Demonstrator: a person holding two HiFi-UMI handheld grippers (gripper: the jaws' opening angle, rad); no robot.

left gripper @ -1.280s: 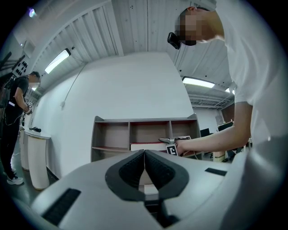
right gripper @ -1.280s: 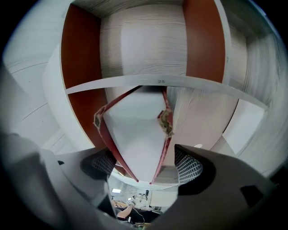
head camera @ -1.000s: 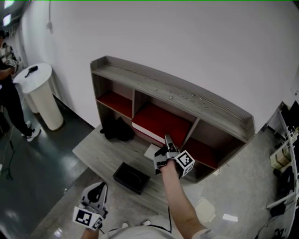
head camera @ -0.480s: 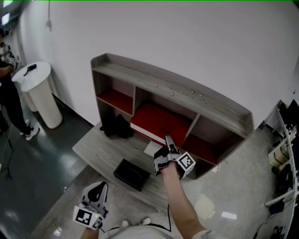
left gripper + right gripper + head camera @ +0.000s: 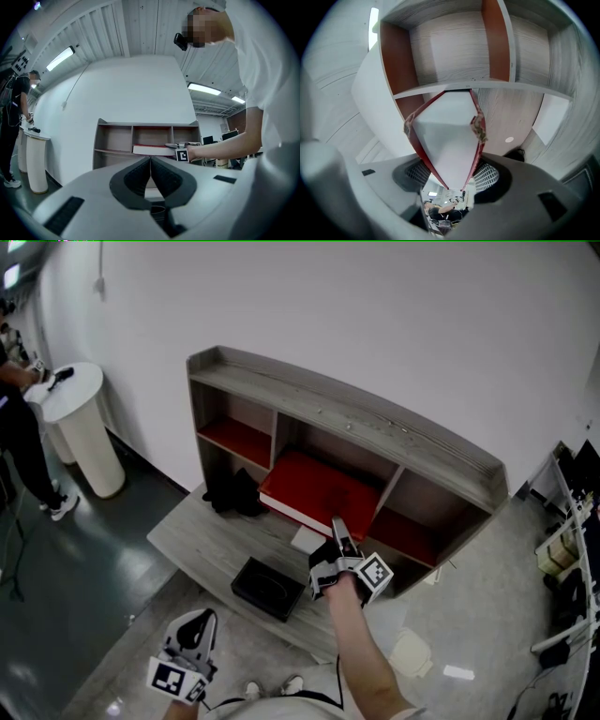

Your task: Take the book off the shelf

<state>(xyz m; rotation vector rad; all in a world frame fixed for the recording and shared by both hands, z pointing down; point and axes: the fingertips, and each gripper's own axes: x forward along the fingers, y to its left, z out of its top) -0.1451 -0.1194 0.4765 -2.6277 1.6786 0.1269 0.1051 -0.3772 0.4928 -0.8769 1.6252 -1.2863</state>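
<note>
The right gripper [image 5: 450, 177] is clamped on the near edge of the flat red hardcover book [image 5: 317, 486], which seems partly out of the grey wooden shelf's [image 5: 375, 432] middle compartment. Draw it straight out and level. The left gripper [image 5: 151, 162], pinched together and empty, could support the overhang.

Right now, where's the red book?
Head view, centre: the red book juts from the middle compartment of the shelf, near edge clamped in the right tool.
</note>
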